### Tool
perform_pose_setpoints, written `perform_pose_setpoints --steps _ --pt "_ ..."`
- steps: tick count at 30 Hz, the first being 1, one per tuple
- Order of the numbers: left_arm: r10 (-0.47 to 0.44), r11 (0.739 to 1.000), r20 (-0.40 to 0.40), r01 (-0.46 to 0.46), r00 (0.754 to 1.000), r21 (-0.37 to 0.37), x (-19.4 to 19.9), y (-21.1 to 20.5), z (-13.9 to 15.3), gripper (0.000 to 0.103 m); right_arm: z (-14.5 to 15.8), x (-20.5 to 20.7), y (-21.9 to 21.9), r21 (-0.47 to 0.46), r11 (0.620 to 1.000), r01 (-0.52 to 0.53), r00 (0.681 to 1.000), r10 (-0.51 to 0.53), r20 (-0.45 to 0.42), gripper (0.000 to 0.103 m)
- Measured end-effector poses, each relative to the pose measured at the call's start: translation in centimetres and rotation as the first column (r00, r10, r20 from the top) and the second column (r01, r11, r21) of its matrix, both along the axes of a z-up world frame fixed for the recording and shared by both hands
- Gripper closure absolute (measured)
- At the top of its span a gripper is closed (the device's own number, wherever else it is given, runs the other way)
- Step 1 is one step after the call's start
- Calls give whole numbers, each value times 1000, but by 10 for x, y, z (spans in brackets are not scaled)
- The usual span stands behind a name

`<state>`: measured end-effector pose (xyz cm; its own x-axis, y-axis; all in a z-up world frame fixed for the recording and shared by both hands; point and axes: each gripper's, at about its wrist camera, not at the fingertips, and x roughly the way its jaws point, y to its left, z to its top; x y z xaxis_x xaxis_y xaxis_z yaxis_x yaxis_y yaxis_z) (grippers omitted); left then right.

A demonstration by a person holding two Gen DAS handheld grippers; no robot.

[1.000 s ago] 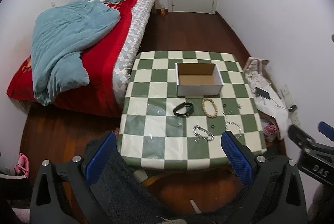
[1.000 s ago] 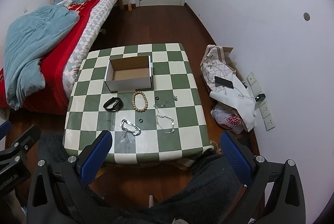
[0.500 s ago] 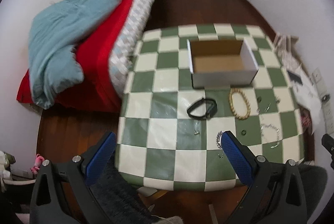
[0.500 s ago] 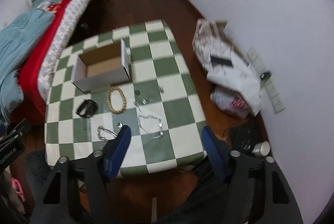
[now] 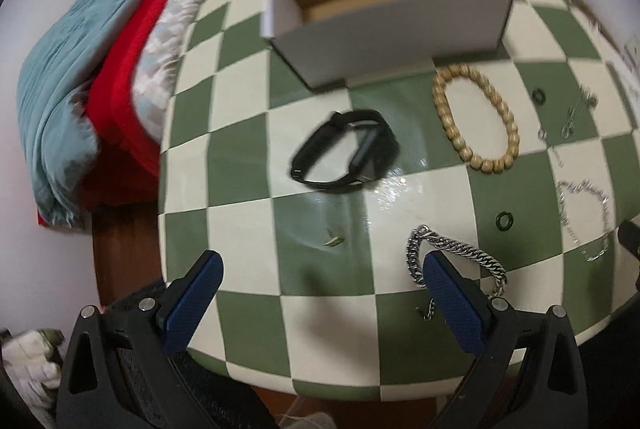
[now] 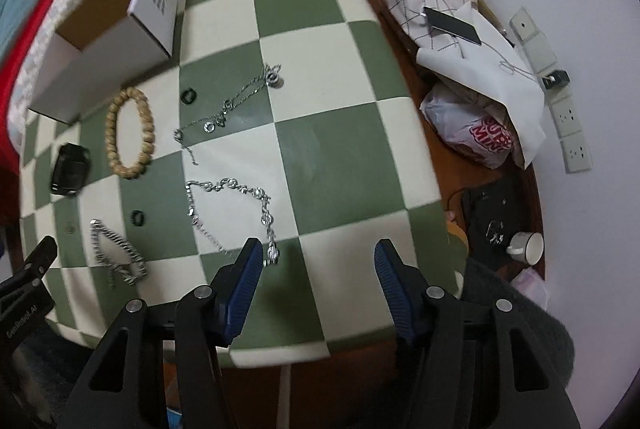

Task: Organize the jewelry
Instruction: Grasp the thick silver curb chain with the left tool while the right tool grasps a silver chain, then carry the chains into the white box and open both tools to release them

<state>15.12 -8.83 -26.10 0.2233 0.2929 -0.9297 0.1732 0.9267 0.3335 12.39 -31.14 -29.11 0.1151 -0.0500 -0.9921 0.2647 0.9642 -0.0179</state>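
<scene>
On the green and white checked table [image 5: 240, 189] stands an open white box [image 5: 384, 25]. In front of it lie a black wristband [image 5: 346, 153], a wooden bead bracelet [image 5: 476, 117], two dark rings [image 5: 504, 220] and a silver curb bracelet [image 5: 456, 257]. My left gripper [image 5: 324, 285] hangs open over the table's near edge, its right finger overlapping the curb bracelet in view. My right gripper [image 6: 318, 269] points down at the near edge with its jaws closing on nothing. Its left finger is beside the end of a silver link necklace [image 6: 232, 213]. A thinner chain [image 6: 236, 101] lies farther back.
A bed with a red cover and blue blanket [image 5: 80, 69] runs along the table's left side. Right of the table, on the floor, are bags with a phone [image 6: 448, 25] on top, a plastic bag [image 6: 480, 137], a cup [image 6: 528, 247] and wall sockets [image 6: 568, 117].
Both grippers have dropped towards the table and tipped downward, so the jewelry looks much larger. The right gripper's jaws have narrowed; the left's stay wide.
</scene>
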Motion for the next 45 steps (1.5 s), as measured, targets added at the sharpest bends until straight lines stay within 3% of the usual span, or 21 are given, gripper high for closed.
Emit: perform_pose_setpoints --steps 2,6,7,10,11,12,13,16,18,19,25,33,45 --pt "-15 1000 -25 15 1000 9 2 -4 -11 8 -11 3 5 -15 1000 -14 1000 14 -12 43" --pt "-13 1000 -97 11 995 -25 5 -5 -29 34 -25 6 17 -28 999 -40 999 39 -26 43" --pt "-14 998 -95 9 995 -56 6 -5 -29 35 -27 6 20 -30 999 -46 999 45 -27 43" --pt "-29 993 -89 18 996 -120 6 -6 -30 55 -30 4 25 -40 998 -46 999 45 -26 43" --pt "-33 987 -86 19 996 -157 6 -6 -30 71 -30 4 24 -34 999 -42 999 42 -21 43" --pt "-37 980 -88 19 995 -200 5 -5 -30 94 -29 5 23 -24 999 -35 999 35 -16 43" --pt "-43 974 -89 22 995 -224 3 -6 -30 97 -29 6 22 -16 999 -29 1000 29 -11 43" --pt "-64 979 -71 49 995 -199 -2 -8 -30 97 -29 8 24 -2 999 -40 999 40 29 52" --pt "-48 981 -67 35 997 -190 -5 -6 -30 98 -28 9 29 -11 998 -61 997 62 51 79" --pt "-44 982 -65 31 997 -189 -7 -4 -29 98 -26 9 31 -21 997 -68 996 69 55 97" --pt "-37 984 26 41 999 -175 -17 3 -1 98 -23 3 20 21 999 -29 995 27 91 97" --pt "-24 981 125 47 992 -188 -7 11 37 98 25 -10 8 53 998 17 973 -29 228 98" --pt "9 978 251 44 968 -204 2 19 86 98 74 0 34 -48 998 -26 951 39 306 99"
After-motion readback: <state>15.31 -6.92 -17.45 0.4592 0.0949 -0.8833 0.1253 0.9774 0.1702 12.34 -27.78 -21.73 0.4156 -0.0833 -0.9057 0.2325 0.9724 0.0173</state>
